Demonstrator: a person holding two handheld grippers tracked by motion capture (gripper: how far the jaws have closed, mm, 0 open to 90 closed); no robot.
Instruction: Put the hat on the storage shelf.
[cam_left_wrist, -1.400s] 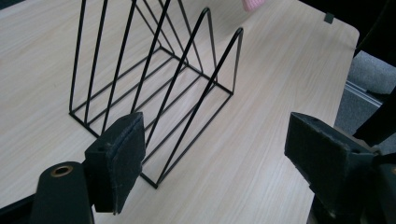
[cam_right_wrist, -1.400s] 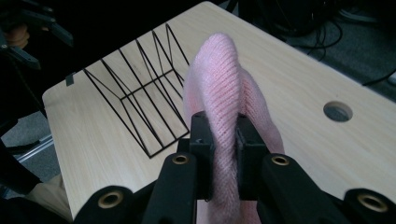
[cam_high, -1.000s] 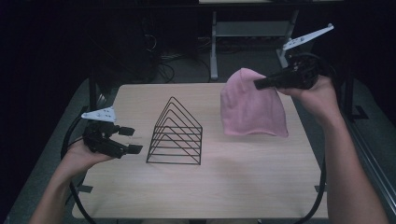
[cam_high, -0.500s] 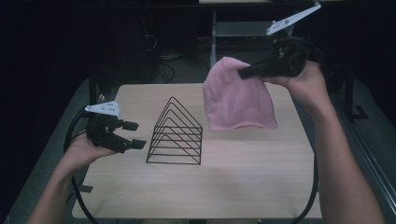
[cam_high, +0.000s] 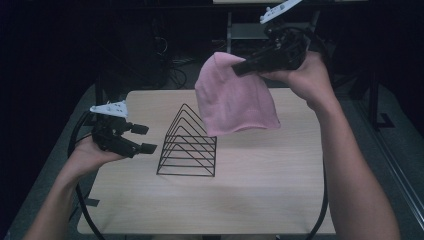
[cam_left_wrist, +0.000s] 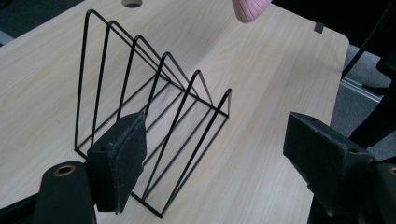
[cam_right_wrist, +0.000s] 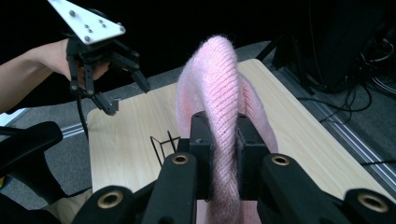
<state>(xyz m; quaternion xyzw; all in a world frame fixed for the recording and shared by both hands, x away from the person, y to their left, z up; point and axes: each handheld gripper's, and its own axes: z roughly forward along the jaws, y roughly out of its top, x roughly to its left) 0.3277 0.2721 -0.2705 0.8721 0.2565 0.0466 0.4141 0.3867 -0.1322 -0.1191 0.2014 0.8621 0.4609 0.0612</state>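
Pale wood makes up the table (cam_high: 260, 190) in front of you, with dark floor and black equipment around it, and the wire rack (cam_high: 189, 145) standing near its middle is the landmark for everything else. Your pink knitted hat (cam_high: 234, 97) hangs in the air above and just to the right of the rack, clear of the tabletop, its open brim drooping toward the rack's far upper corner without touching it as far as the high view shows. You hold the hat by a fold near its crown: in the right gripper view the knit (cam_right_wrist: 219, 116) is pinched tight between the two black pads, and your right gripper (cam_high: 245, 66) sits higher than the rack and behind it, jaws closed on the fabric. Your left gripper (cam_high: 142, 138) rests low at the rack's left side, just beside its near end and apart from the wires, with its jaws standing wide and nothing between them; in the left gripper view the rack (cam_left_wrist: 154, 116) shows through the gap between the pads. A cable (cam_high: 80, 150) loops off the table edge left of the rack.
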